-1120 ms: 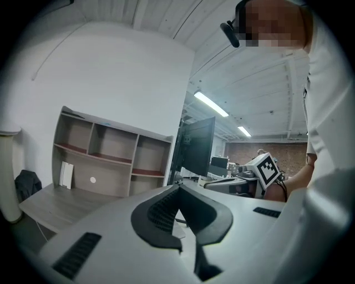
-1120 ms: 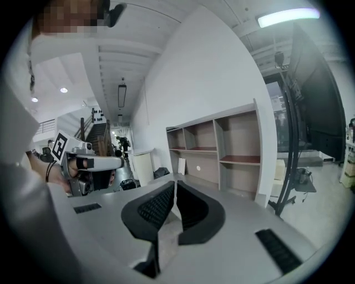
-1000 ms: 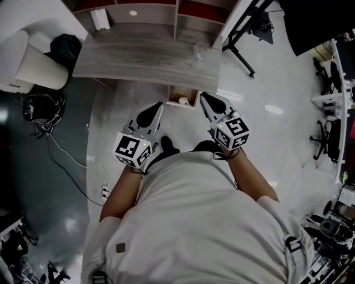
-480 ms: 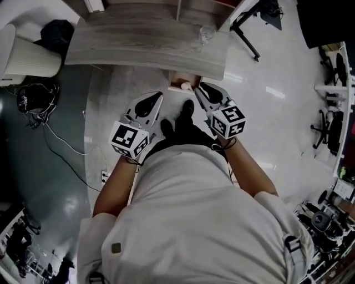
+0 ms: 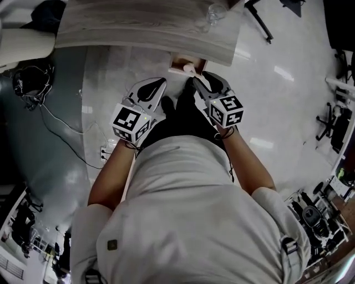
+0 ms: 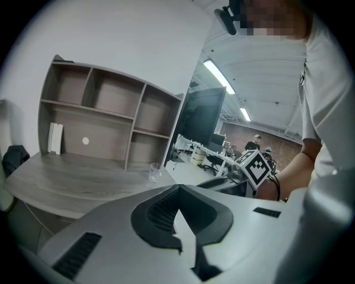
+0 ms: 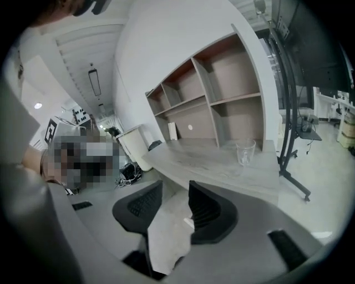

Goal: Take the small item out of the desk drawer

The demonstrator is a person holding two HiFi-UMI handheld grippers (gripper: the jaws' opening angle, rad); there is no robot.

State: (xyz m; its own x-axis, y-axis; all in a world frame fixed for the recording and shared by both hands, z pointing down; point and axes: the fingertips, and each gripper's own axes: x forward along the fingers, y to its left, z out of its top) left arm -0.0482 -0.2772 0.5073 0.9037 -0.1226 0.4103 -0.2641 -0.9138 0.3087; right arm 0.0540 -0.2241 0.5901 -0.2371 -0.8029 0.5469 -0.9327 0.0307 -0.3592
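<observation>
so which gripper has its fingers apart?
The right gripper: its fingers have just been opening, with nothing between them. On the left gripper the fingers meet at the tips.

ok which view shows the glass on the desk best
The right gripper view: the glass stands whole and largest, upright on the desk. The left gripper view shows it small; the head view has it at the top edge, from above.

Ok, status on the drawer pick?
Left gripper shut, empty. Right gripper jaws just been opening, nothing between, near open drawer. Small white item inside, untouched. Nothing blocking; glass up on desktop.
</observation>
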